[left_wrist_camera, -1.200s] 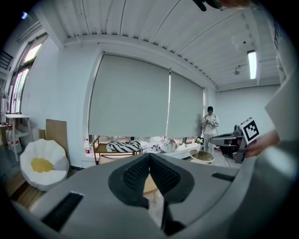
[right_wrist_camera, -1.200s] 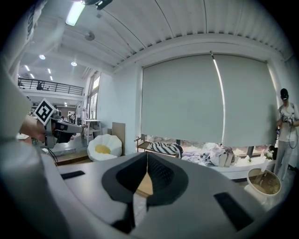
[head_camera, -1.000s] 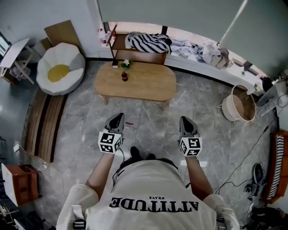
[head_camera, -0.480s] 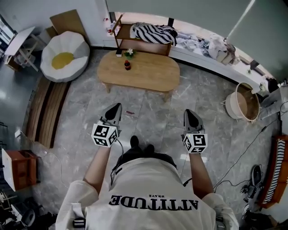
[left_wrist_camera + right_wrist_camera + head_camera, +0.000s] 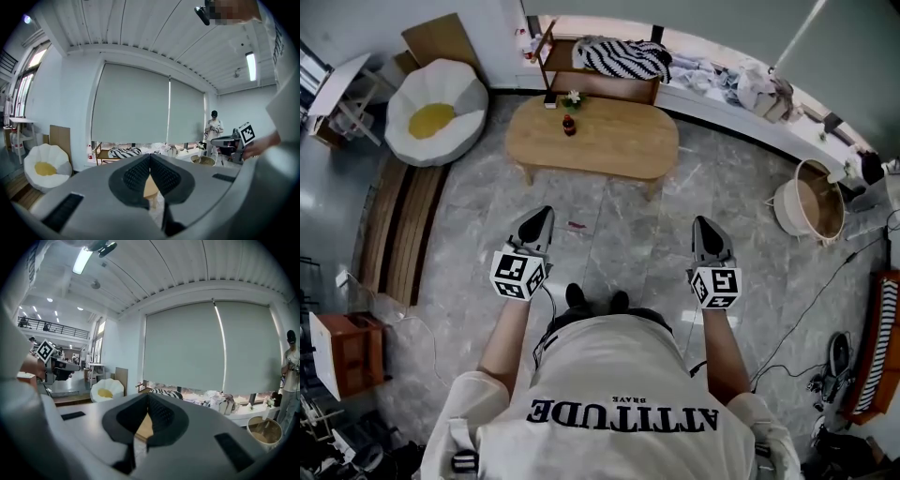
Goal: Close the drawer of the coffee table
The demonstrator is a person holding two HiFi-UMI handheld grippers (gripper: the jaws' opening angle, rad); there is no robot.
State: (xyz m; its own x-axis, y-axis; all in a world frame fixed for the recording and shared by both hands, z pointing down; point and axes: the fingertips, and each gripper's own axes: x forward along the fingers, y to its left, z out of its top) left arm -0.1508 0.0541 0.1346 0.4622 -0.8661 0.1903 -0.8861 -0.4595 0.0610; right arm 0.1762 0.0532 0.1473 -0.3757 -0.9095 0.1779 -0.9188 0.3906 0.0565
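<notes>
Pale wood forms the long, round-ended coffee-table worktop (image 5: 609,145), which stands at the upper middle of the head view, well ahead of the person. From above, its smooth top hides the drawer. Two short legs show under its near edge. On its far left end stand one small dark bottle (image 5: 569,125) and one little flowering plant (image 5: 573,97), close together near the edge; the rest of the top is bare.

Behind it, against the wall, is one slatted wooden rack (image 5: 602,86) with a black-and-white striped cloth (image 5: 625,58) heaped on it. A round white cushion seat (image 5: 436,112) with a yellow centre sits to the left, and a round tan basket (image 5: 811,208) to the right.

Grey marbled floor tiles (image 5: 619,239) stretch wide between the worktop and the person, with one small red scrap (image 5: 577,225) lying there.

The left tongs (image 5: 544,216) and right tongs (image 5: 703,225) hang level over that floor, well apart from each other and from the worktop. Each pair's ribbed dark pads (image 5: 137,174) are pressed together with nothing between them.
</notes>
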